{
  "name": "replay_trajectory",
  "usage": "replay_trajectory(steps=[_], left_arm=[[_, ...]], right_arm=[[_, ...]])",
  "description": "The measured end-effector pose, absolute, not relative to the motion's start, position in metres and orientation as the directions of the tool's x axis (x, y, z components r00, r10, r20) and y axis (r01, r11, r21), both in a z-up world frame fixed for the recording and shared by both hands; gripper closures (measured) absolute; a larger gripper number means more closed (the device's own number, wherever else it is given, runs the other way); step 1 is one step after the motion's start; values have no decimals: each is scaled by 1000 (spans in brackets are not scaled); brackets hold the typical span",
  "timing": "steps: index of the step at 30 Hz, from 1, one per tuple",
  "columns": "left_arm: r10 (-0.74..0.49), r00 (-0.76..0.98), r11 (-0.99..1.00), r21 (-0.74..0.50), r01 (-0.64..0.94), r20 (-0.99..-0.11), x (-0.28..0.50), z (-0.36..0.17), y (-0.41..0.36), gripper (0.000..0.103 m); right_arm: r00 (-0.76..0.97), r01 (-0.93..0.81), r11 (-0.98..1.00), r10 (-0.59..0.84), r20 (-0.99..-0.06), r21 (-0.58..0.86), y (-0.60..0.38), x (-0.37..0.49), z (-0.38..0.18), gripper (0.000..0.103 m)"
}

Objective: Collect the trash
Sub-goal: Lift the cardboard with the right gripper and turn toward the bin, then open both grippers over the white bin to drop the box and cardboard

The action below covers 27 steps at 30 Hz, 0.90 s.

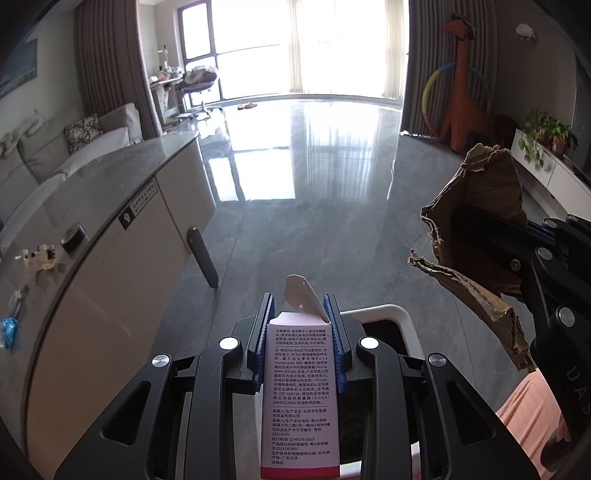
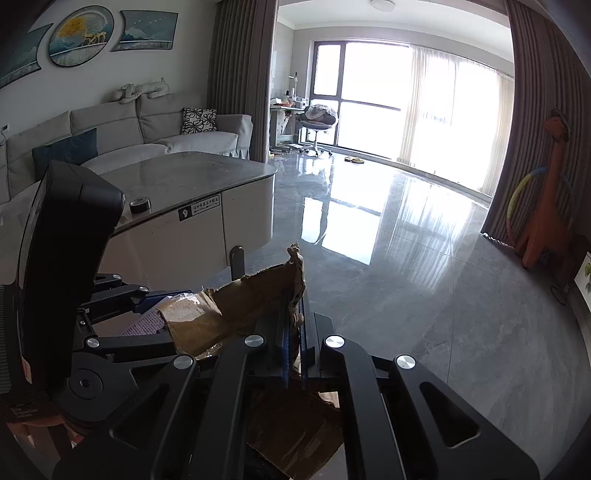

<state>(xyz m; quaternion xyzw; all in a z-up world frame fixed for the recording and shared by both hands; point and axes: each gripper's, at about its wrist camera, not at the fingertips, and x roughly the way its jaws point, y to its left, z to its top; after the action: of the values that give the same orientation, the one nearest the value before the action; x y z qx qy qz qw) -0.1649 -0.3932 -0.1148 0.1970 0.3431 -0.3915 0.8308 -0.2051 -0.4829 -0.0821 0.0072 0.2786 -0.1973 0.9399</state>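
Left wrist view: the left gripper (image 1: pixel 300 326) clamps a light, crushable carton (image 1: pixel 300 391) by its sides, above the white bin (image 1: pixel 395 317).

Right wrist view: the right gripper (image 2: pixel 294 332) pinches torn cardboard (image 2: pixel 236 314), stiff but floppy, at its near edge.

I am working in a home living room. Evidence: a pale sectional sofa (image 2: pixel 122 140) with a patterned cushion (image 2: pixel 198 120) stands under framed wall art (image 2: pixel 81 35); a rounded stone-topped coffee table (image 2: pixel 192 177) sits just before it. Glossy grey tile floor (image 2: pixel 424 288) runs to tall windows with sheer curtains (image 2: pixel 454 110). An orange giraffe toy (image 1: pixel 461 92) and potted plants (image 1: pixel 546 133) stand by the right wall.
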Motion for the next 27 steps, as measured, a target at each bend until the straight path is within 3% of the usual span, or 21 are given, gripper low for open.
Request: replay_trajectory(steps=[2, 3, 4, 9, 27], left_arm=[[-503, 443, 604, 65, 794, -742, -165, -120, -398, 63], [-497, 444, 602, 73, 795, -746, -166, -122, -400, 40], [-498, 442, 597, 74, 799, -746, -167, -123, -401, 26], [-503, 459, 585, 102, 804, -732, -173, -124, -403, 7], [-504, 549, 660, 113, 743, -666, -156, -99, -379, 4]], right_arm=[[765, 378, 921, -369, -527, -95, -484, -206, -83, 98], [765, 379, 921, -368, -529, -93, -484, -206, -83, 98], [765, 380, 920, -370, -528, -93, -484, -210, -85, 98], [758, 379, 921, -367, -540, -93, -485, -205, -85, 98], [769, 354, 931, -345, -539, -91, -478, -201, -85, 98]])
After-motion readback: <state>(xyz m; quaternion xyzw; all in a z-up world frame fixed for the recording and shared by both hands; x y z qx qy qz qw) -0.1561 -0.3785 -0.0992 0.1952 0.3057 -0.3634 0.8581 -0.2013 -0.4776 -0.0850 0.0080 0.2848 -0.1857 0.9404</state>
